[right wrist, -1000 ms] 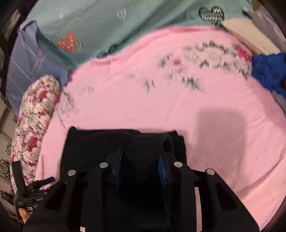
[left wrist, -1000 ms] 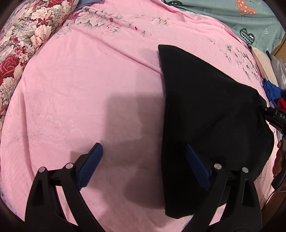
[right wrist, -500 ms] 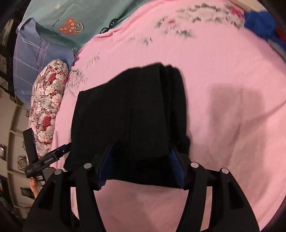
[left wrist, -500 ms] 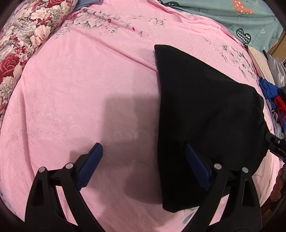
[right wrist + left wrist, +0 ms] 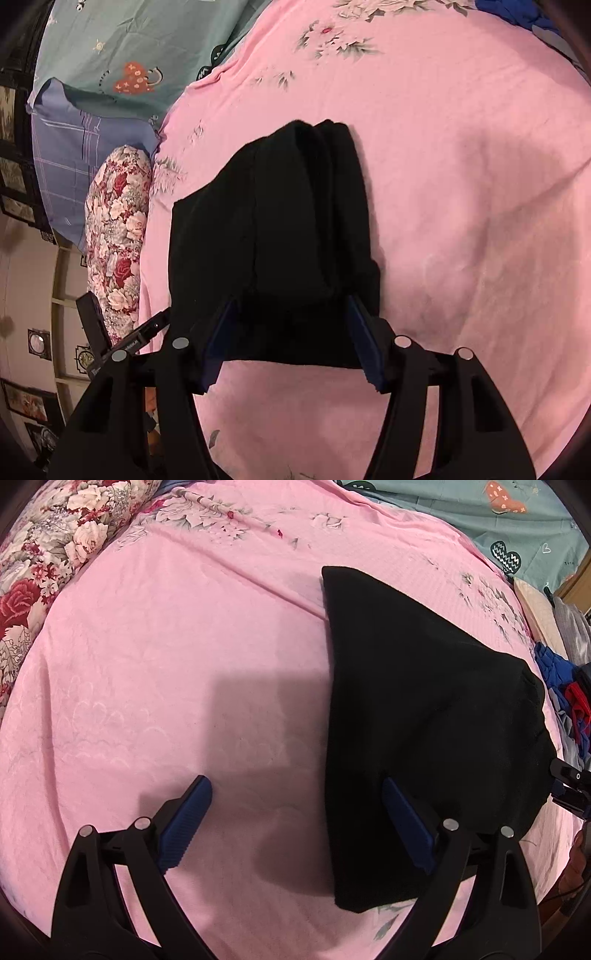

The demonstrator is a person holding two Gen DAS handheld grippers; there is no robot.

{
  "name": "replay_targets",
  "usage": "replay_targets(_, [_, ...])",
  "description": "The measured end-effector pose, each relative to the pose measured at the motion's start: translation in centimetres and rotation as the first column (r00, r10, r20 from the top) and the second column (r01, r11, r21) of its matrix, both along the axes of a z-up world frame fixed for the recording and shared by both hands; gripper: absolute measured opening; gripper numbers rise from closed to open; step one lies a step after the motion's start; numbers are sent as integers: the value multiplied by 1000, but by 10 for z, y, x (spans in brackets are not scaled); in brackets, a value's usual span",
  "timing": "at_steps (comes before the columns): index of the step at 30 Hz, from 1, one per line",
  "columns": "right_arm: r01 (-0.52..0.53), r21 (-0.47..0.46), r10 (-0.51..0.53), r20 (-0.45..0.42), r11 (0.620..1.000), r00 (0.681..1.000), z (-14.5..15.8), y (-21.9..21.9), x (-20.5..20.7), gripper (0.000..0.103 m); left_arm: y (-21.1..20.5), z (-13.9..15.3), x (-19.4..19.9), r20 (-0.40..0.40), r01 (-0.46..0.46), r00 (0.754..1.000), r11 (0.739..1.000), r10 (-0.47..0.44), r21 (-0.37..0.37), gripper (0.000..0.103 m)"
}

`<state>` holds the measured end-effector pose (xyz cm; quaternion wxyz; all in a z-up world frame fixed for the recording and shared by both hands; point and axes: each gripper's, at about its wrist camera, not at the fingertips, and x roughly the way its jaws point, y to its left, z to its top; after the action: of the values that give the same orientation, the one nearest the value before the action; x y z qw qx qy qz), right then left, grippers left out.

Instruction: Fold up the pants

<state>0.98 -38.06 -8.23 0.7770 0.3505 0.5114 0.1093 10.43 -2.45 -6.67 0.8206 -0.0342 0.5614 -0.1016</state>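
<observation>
The black pants (image 5: 424, 720) lie folded into a compact stack on the pink bedsheet (image 5: 166, 664). My left gripper (image 5: 295, 783) hovers open over the sheet, its right finger (image 5: 404, 823) above the stack's left edge, nothing between the pads. In the right wrist view the pants (image 5: 280, 221) show layered folds on top. My right gripper (image 5: 291, 301) is open at the stack's near edge. The edge lies between its blue pads (image 5: 364, 332), which do not press on it. Part of the right tool (image 5: 570, 786) shows at the stack's right side in the left wrist view.
A floral bolster pillow (image 5: 48, 554) lies along the bed's left side. Teal bedding with hearts (image 5: 517, 520) is at the far end beside a blue checked pillow (image 5: 74, 155). A pile of blue and red clothes (image 5: 565, 694) sits at the right edge.
My right gripper let go of the pants' fold, opened and drew back toward the near edge, turning as it went. The pants now lie flat. The left gripper stayed put.
</observation>
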Motion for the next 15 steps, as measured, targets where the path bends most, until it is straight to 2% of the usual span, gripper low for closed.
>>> replay_targets(4, [4, -73, -2, 26, 997, 1000, 3, 12, 14, 60, -1, 0, -2, 3, 7, 1000, 1000, -7, 6, 95])
replay_targets(6, [-23, -123, 31, 61, 992, 998, 10, 21, 18, 40, 1, 0, -2, 4, 7, 1000, 1000, -7, 9, 95])
replay_targets(9, [-28, -221, 62, 149, 975, 987, 27, 27, 13, 32, 3, 3, -1, 6, 6, 1000, 1000, -6, 16, 95])
replay_targets(11, [-10, -234, 57, 193, 972, 980, 39, 24, 5, 27, 5, 8, 0, 21, 4, 1000, 1000, -5, 6, 95])
replay_targets(13, [-6, -273, 73, 235, 962, 969, 54, 24, -6, 27, 5, 15, 0, 40, 4, 999, 1000, -4, -2, 95])
replay_targets(15, [12, -363, 72, 215, 932, 974, 56, 22, -10, 28, 2, 15, 2, 45, 4, 999, 1000, -4, -1, 97])
